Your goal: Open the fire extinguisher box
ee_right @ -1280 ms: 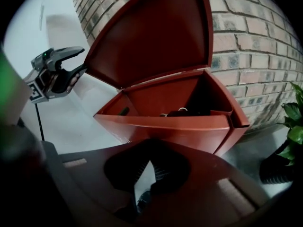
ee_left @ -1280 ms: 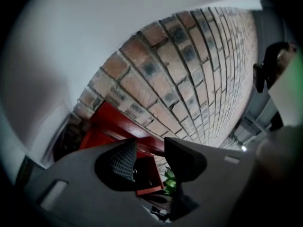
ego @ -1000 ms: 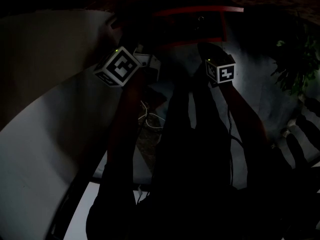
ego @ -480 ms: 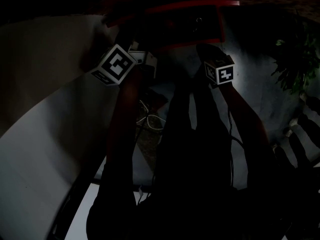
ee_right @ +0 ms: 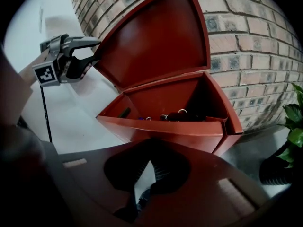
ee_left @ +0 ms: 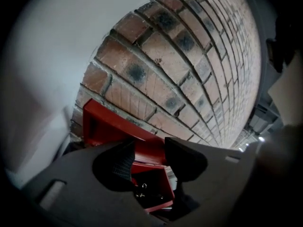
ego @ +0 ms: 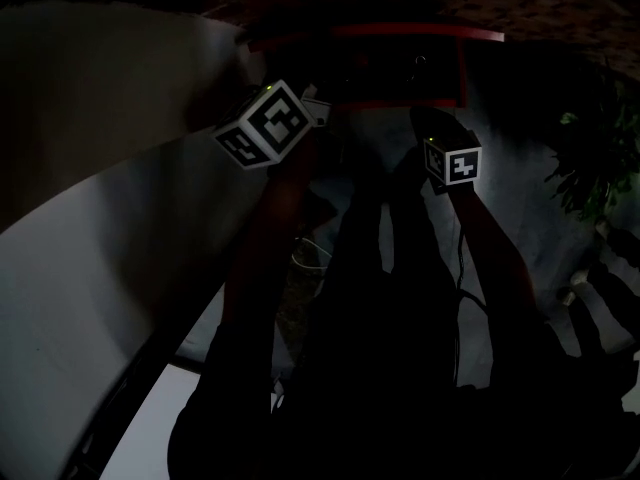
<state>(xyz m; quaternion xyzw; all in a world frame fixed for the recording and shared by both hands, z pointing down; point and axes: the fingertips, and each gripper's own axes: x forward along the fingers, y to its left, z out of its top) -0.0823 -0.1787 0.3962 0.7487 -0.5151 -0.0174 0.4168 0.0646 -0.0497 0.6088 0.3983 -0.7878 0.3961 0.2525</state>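
Observation:
The red fire extinguisher box (ee_right: 165, 129) stands against a brick wall with its lid (ee_right: 156, 41) raised steeply. Dark extinguisher tops with metal rings (ee_right: 182, 113) show inside. My left gripper (ee_right: 94, 51) is at the lid's left edge, its jaws shut on that edge; in the left gripper view the red lid (ee_left: 113, 126) runs between the two jaws (ee_left: 147, 157). My right gripper (ee_right: 144, 174) hangs just in front of the box's front wall, shut and empty. The head view is very dark: the marker cubes of the left gripper (ego: 262, 125) and right gripper (ego: 452, 163) sit below the box (ego: 400, 63).
The brick wall (ee_left: 189, 70) rises behind the box. A pale wall or panel (ee_right: 57, 13) lies to its left, with a thin cable (ee_right: 45, 112) hanging by the left gripper. A potted plant (ee_right: 293, 136) stands at the right. The person's dark legs (ego: 380, 298) fill the lower head view.
In the head view the left gripper has moved up and to the right with the lid's edge, and the lid's red rim stands higher. The right gripper has stayed put.

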